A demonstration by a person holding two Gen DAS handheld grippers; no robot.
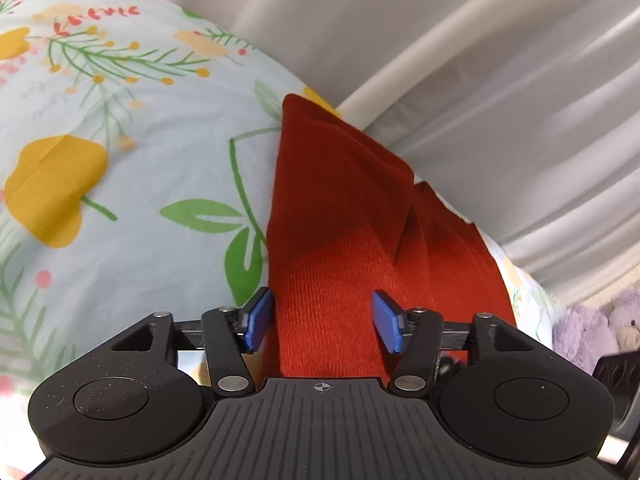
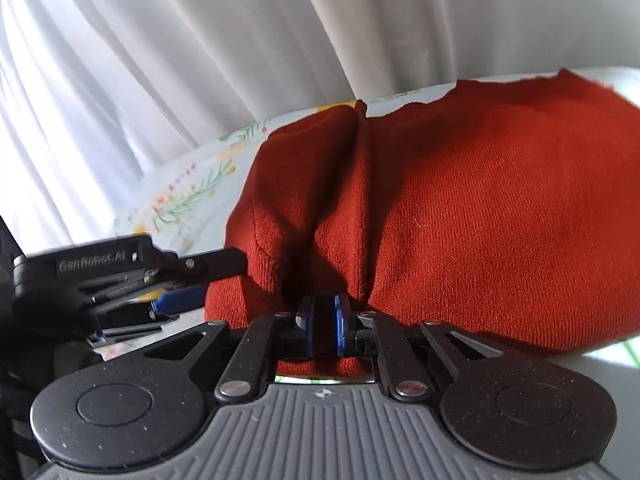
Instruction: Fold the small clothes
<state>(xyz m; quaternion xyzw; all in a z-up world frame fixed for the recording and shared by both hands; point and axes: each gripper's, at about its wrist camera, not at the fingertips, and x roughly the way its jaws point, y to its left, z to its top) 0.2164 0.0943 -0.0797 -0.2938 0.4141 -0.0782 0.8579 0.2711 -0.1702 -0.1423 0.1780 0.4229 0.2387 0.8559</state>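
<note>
A red knit garment (image 1: 344,216) lies on a floral bedsheet (image 1: 132,152), with a fold standing up along its middle. My left gripper (image 1: 322,322) is open, its blue pads on either side of the garment's near edge. In the right wrist view the garment (image 2: 480,216) fills the middle and right. My right gripper (image 2: 323,326) is shut on a pinched ridge of the red fabric. The left gripper (image 2: 176,280) shows at the left of that view, beside the garment's edge.
White curtains (image 1: 480,80) hang behind the bed and also show in the right wrist view (image 2: 200,40). Purple plush toys (image 1: 592,328) sit at the far right beyond the bed's edge.
</note>
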